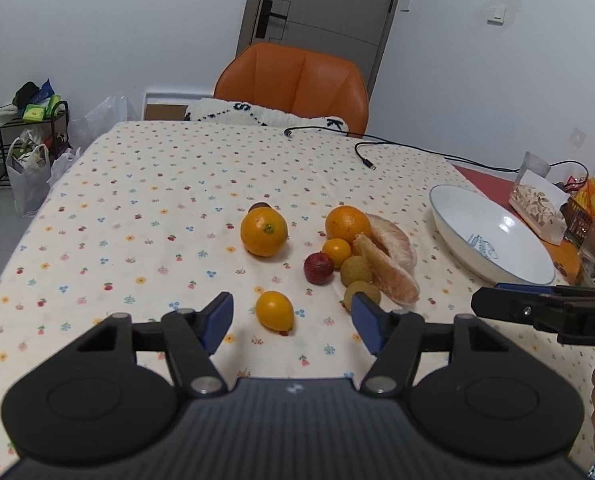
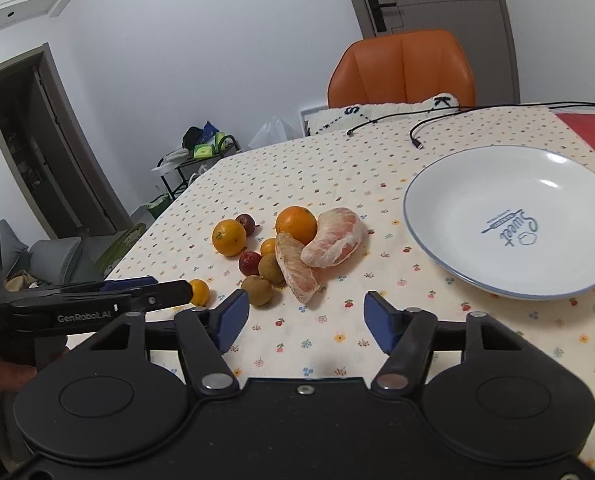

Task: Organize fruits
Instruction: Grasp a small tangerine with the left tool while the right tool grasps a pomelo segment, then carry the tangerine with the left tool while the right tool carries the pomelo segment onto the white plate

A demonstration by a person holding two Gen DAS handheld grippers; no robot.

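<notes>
Fruits heaped mid-worktop: two round oranges [image 1: 263,231] [image 1: 347,224], small oval yellow kumquat [image 1: 275,310] alone at 6 o'clock of the heap, long axis slanting toward 5 o'clock; two peeled pink pomelo wedges [image 2: 315,250], long axes running 11 to 5 in left wrist view. Floral cream tablecloth [image 1: 157,208] bare toward 9 o'clock; near strip clear too. White blue-rimmed ceramic plate [image 2: 457,184] at 3 o'clock, marked "Sweet". Left gripper [image 1: 293,322], jaws apart, kumquat between them, untouched. Right gripper [image 2: 307,320], jaws apart, empty, pointing at wedges. "GenRobot.AI" readable on left gripper's side.
</notes>
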